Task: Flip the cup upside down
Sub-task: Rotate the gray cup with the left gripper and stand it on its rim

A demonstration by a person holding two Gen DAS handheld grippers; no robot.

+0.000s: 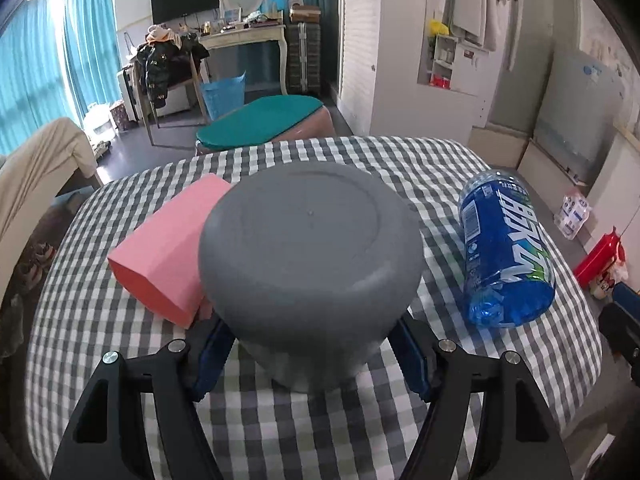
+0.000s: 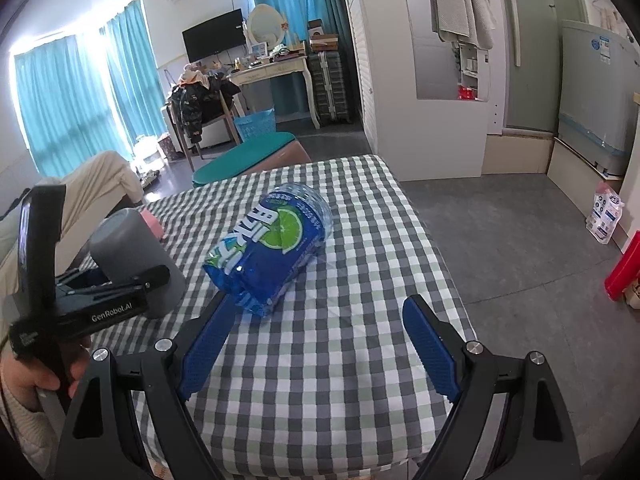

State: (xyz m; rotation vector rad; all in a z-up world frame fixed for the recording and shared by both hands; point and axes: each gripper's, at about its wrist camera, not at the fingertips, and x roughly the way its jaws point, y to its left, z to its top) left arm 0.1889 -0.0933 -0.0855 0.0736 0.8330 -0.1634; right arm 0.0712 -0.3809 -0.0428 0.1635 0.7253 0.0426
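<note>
The grey cup (image 1: 310, 256) stands mouth down on the checked tablecloth (image 1: 360, 420), its flat base facing up and towards the left wrist camera. My left gripper (image 1: 310, 344) is shut on the cup, one blue pad on each side of its lower wall. The right wrist view shows the same cup (image 2: 132, 252) at the left with the left gripper (image 2: 120, 280) clamped around it. My right gripper (image 2: 316, 344) is open and empty over the tablecloth (image 2: 340, 380), just in front of the bottle.
A blue drink bottle (image 1: 506, 252) lies on its side right of the cup, also in the right wrist view (image 2: 276, 240). A pink box (image 1: 168, 248) lies left of and behind the cup. The table's right edge (image 2: 448, 272) drops to the floor.
</note>
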